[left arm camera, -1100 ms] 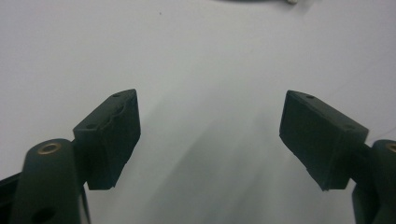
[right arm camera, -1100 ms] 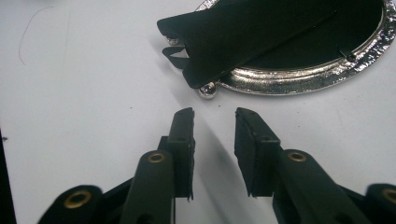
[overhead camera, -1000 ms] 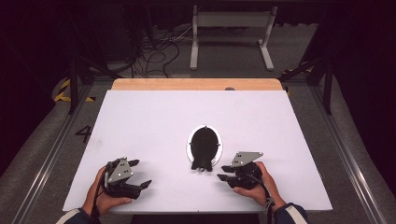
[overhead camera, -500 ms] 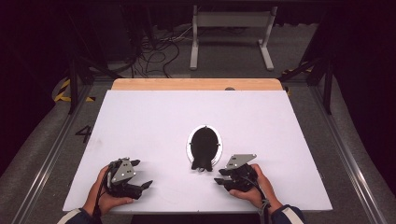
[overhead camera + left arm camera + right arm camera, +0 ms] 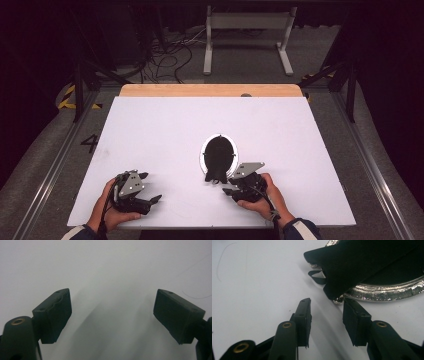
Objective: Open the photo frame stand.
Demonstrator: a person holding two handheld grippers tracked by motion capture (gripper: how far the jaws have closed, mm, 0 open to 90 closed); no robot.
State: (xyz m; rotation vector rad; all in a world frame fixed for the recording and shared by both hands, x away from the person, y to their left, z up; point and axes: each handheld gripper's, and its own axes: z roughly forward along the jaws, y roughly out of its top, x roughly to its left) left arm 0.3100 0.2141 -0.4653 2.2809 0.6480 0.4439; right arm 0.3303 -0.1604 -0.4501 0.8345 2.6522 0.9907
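table: white, bare around my hands | pouch: black, lying on silver oval tray mid-table | my right gripper: just beside pouch's near end, jaws just been opening, nothing between | my left gripper: wide open, empty

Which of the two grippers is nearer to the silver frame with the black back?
The right gripper: its open, empty jaws point at the silver frame's lower edge, close by. The left gripper, also open and empty, rests far off over bare table.
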